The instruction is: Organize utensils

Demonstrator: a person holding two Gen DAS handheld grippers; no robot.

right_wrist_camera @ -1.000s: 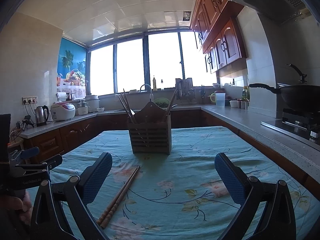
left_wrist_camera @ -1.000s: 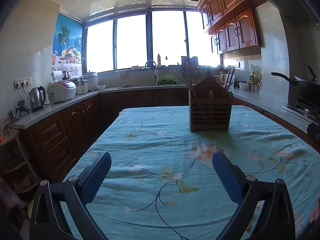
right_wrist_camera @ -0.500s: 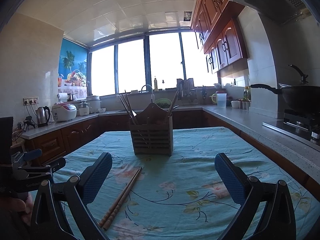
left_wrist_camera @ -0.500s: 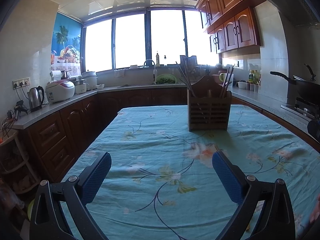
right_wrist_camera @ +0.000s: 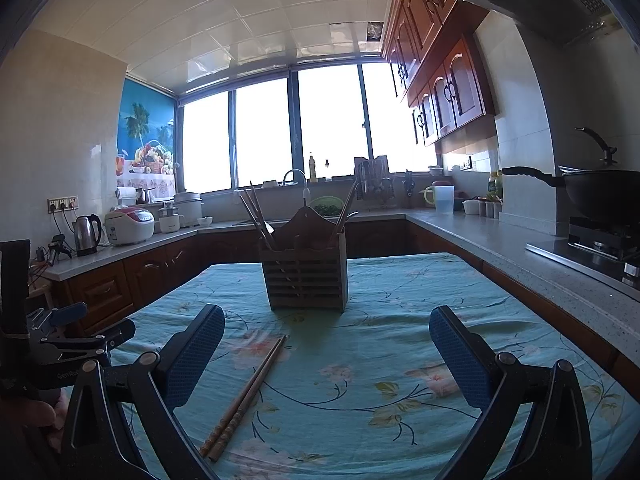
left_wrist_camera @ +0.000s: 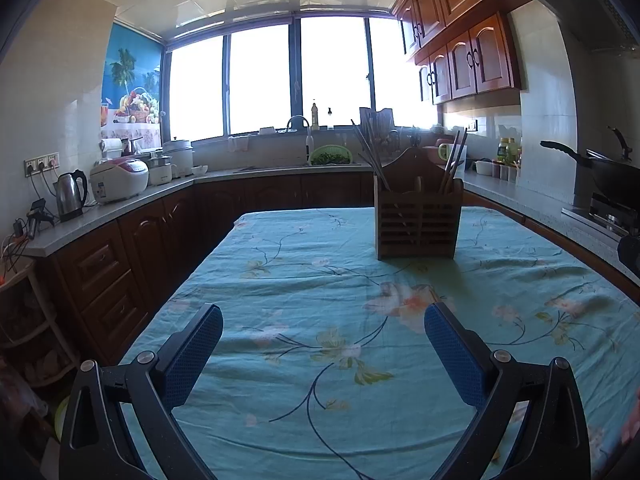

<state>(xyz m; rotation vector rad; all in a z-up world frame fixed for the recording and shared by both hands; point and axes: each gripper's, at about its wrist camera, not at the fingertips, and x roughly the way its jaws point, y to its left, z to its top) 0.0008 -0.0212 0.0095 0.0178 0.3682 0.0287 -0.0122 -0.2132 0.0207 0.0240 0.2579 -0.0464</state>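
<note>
A slatted wooden utensil holder [right_wrist_camera: 306, 276] stands on the table with several chopsticks leaning in it; it also shows in the left wrist view [left_wrist_camera: 418, 222]. A pair of wooden chopsticks [right_wrist_camera: 248, 392] lies flat on the teal floral tablecloth [right_wrist_camera: 380, 360], in front of the holder and between my right gripper's fingers, nearer the left one. My right gripper [right_wrist_camera: 326, 354] is open and empty above the cloth. My left gripper [left_wrist_camera: 322, 354] is open and empty over bare cloth [left_wrist_camera: 320, 280], left of the holder. The left gripper's body [right_wrist_camera: 60, 344] shows at the right wrist view's left edge.
Wooden cabinets and a grey counter [left_wrist_camera: 120, 208] run around the table, with a kettle [left_wrist_camera: 70, 196], a rice cooker [left_wrist_camera: 120, 178] and a sink [left_wrist_camera: 298, 136]. A black wok [right_wrist_camera: 600, 192] sits on the stove at the right. Wall cupboards [left_wrist_camera: 460, 56] hang above.
Both views have shifted slightly; the right gripper has edged forward so the holder and loose chopsticks sit a little nearer. Both grippers stay open.
</note>
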